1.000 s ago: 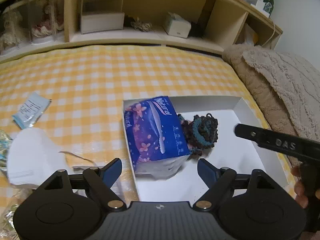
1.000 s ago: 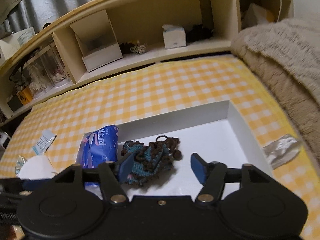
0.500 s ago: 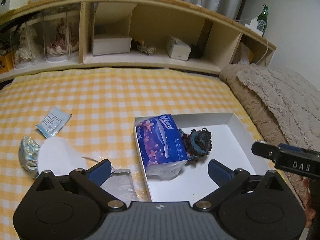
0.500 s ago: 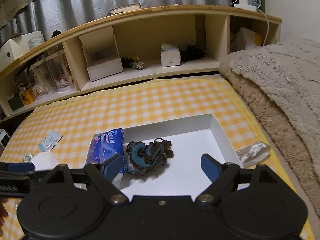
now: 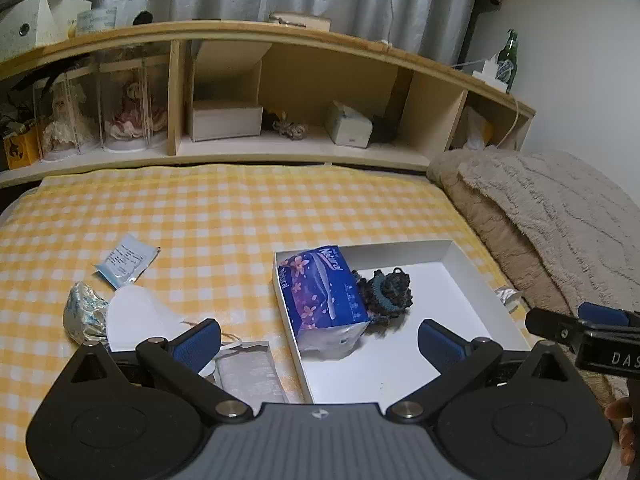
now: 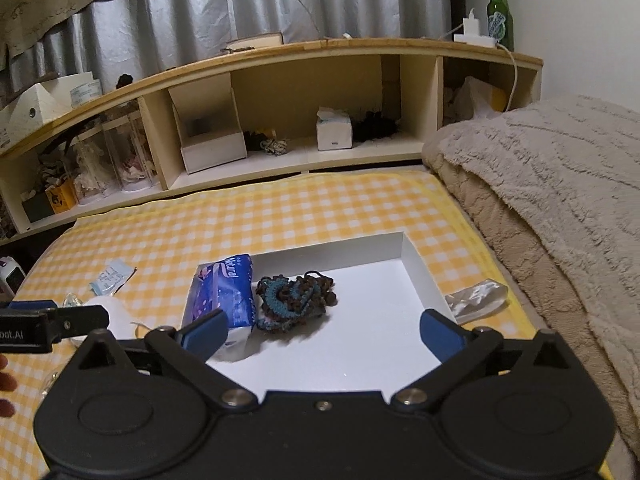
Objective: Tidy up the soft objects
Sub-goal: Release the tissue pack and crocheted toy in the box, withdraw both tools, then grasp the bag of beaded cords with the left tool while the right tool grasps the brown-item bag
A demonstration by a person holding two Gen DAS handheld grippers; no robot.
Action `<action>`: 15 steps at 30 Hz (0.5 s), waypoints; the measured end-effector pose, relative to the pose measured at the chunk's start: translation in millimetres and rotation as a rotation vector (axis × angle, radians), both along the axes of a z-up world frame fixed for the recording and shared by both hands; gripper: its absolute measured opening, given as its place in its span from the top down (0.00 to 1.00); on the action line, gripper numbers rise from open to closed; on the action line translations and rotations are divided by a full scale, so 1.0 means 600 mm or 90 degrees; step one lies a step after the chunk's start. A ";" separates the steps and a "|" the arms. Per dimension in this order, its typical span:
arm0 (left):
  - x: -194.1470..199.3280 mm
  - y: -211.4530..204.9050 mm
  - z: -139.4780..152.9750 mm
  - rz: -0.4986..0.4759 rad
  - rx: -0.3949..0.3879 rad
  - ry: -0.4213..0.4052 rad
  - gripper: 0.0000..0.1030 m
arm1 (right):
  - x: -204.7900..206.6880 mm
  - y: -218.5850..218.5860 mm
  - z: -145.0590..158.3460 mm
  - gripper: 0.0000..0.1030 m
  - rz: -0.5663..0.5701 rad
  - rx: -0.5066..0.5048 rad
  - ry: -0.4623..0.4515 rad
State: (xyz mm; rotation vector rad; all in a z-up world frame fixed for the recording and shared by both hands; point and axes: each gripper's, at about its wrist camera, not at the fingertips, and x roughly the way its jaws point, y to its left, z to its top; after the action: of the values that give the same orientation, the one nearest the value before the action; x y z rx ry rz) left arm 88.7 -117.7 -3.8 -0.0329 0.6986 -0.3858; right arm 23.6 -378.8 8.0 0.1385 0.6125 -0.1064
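Note:
A white shallow box (image 5: 460,258) (image 6: 416,260) lies on the yellow checked bed. In it lie a blue tissue pack (image 5: 320,288) (image 6: 224,292) at the left and a brown-and-teal crocheted piece (image 5: 386,294) (image 6: 294,296) beside it. My left gripper (image 5: 318,344) is open and empty, held back above the box's near left corner. My right gripper (image 6: 320,332) is open and empty, held back above the box's near edge. Left of the box lie a white mask (image 5: 134,320), a silver pouch (image 5: 248,372), a crumpled foil packet (image 5: 82,316) and a light blue sachet (image 5: 126,260) (image 6: 110,280).
A clear wrapper (image 6: 476,298) lies right of the box by the beige blanket (image 6: 560,208). A wooden headboard shelf (image 5: 280,136) with boxes and doll cases runs along the back. A green bottle (image 6: 496,12) stands on top of the shelf.
Both grippers have pulled back and up from the box and opened wider. The tissue pack and crocheted piece stay in the box.

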 end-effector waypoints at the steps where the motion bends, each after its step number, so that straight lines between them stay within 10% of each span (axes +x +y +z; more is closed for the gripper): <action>1: -0.003 0.002 0.002 0.000 -0.002 -0.003 0.00 | -0.005 0.002 0.002 0.00 0.002 -0.003 -0.003; 15: -0.048 0.054 0.039 0.003 -0.008 -0.047 0.00 | -0.053 0.043 0.040 0.00 -0.023 0.005 -0.078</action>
State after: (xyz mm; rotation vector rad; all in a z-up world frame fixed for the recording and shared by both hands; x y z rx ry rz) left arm 59.7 -85.1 19.6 -0.0318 0.6225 -0.3847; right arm -8.5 -353.2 32.2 0.1628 0.4889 -0.1301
